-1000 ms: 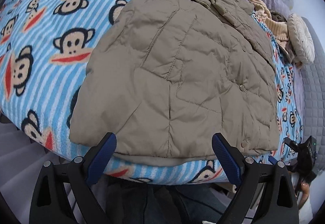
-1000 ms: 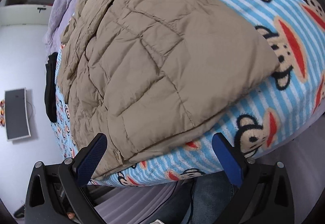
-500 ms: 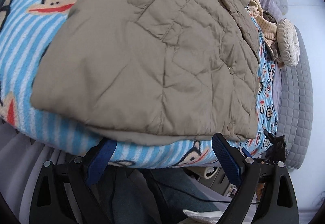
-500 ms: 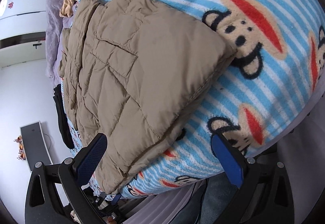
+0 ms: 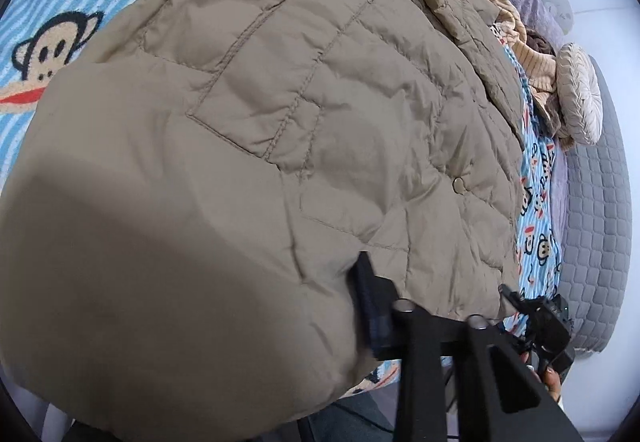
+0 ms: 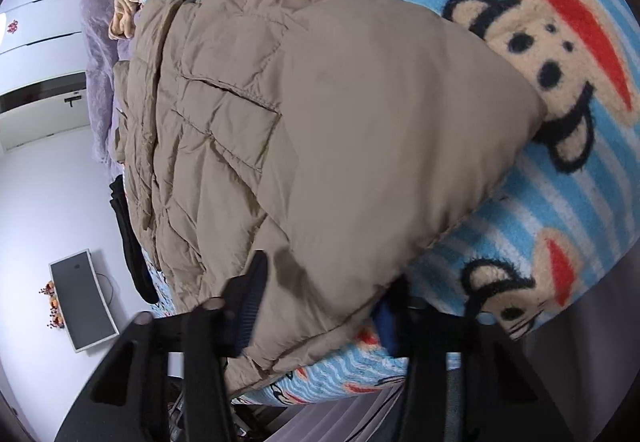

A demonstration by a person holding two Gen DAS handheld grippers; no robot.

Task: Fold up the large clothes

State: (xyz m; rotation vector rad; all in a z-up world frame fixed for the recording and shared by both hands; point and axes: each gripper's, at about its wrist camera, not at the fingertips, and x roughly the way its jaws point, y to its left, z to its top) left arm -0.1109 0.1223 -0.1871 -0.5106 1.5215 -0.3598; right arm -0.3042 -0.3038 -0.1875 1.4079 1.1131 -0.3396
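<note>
Both tongs clamped on hem of tan quilted jacket: left tongs frame bottom; right tongs likewise, over monkey-print blanket.

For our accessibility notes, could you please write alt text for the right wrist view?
The right tool straddles the near hem of a tan quilted jacket, one finger on top and one beneath the edge. The jacket lies on a blue striped monkey-print blanket; a monitor stands against a white wall at left.
</note>
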